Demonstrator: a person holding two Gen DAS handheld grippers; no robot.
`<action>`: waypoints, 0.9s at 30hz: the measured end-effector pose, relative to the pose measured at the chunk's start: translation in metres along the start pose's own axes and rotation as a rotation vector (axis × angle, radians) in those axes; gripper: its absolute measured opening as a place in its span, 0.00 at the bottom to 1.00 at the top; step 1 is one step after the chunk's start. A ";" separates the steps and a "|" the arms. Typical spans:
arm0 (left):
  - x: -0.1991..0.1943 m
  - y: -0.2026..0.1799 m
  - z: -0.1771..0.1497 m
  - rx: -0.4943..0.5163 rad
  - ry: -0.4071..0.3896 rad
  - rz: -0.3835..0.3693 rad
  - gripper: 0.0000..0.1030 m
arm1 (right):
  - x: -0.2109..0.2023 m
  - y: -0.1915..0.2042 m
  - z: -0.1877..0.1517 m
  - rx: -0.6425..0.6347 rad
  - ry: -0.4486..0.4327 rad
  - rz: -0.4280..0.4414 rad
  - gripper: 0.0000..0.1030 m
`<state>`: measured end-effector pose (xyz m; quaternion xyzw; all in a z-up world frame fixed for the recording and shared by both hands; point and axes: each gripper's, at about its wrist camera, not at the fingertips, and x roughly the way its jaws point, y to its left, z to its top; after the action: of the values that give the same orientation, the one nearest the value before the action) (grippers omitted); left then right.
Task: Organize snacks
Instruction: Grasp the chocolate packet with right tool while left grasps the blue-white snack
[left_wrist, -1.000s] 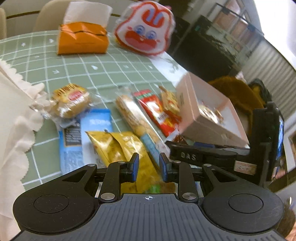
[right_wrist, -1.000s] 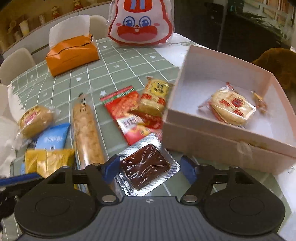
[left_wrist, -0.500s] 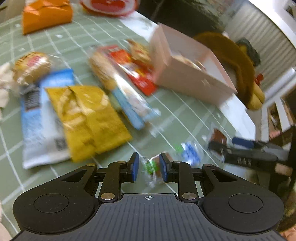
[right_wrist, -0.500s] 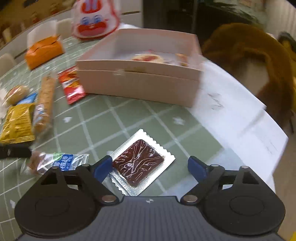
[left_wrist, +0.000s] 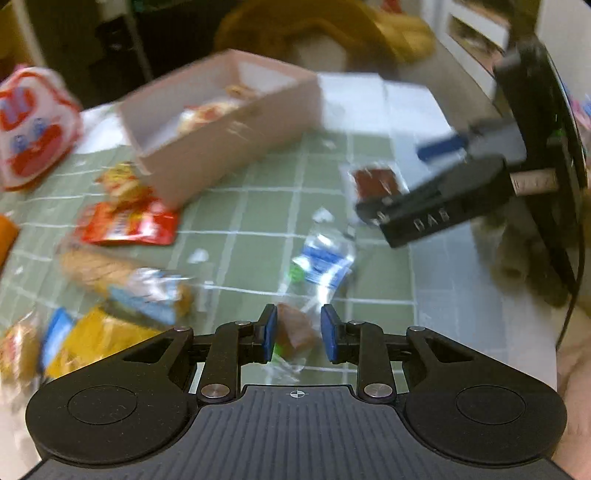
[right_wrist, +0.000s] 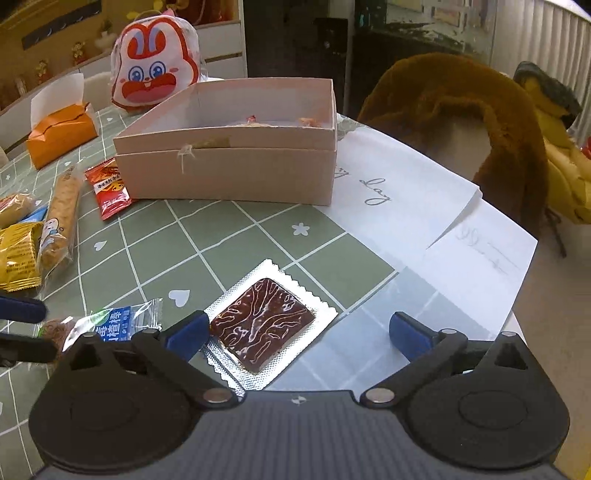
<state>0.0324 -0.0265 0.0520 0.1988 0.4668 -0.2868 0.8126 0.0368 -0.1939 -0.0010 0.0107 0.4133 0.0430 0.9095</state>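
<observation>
We find the right tongs (right_wrist: 295, 332) spread as wide as they go, having just been opening, with the foil-packed chocolate square (right_wrist: 264, 323) lying flat on the counter (right_wrist: 236, 240) between them; the left blue pad sits just beside the packet's edge, the right pad well clear of it, so nothing is gripped. The left tongs (left_wrist: 298, 332) stand a little apart, also just opening, and the brown end of the clear-wrapped snack with the blue label (left_wrist: 321, 266) lies between the pads without either one pressing on it; that view is blurred, so we cannot read finer contact. The pink box (right_wrist: 225, 170) sits open near the middle of the counter, with a couple of wrapped snacks showing inside over its far rim. Beside its left corner lie a red packet (right_wrist: 108, 186) and a long biscuit stick (right_wrist: 61, 218), then a yellow packet (right_wrist: 18, 254) at the picture's left edge. Behind stand an orange tissue box (right_wrist: 61, 134) and a rabbit-faced bag (right_wrist: 155, 75). White paper sheets (right_wrist: 402, 192) lie right of the box.
</observation>
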 end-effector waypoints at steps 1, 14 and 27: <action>0.002 0.000 0.000 0.022 -0.006 -0.008 0.41 | 0.000 0.000 -0.001 -0.002 -0.008 0.002 1.00; 0.019 0.023 0.003 -0.119 0.022 -0.006 0.48 | 0.000 0.000 -0.007 0.003 -0.054 -0.005 1.00; 0.023 0.025 0.006 -0.309 -0.024 0.091 0.41 | -0.001 0.002 -0.007 0.025 -0.044 -0.029 1.00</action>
<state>0.0620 -0.0172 0.0366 0.0888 0.4860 -0.1771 0.8512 0.0306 -0.1916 -0.0053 0.0172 0.3938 0.0244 0.9187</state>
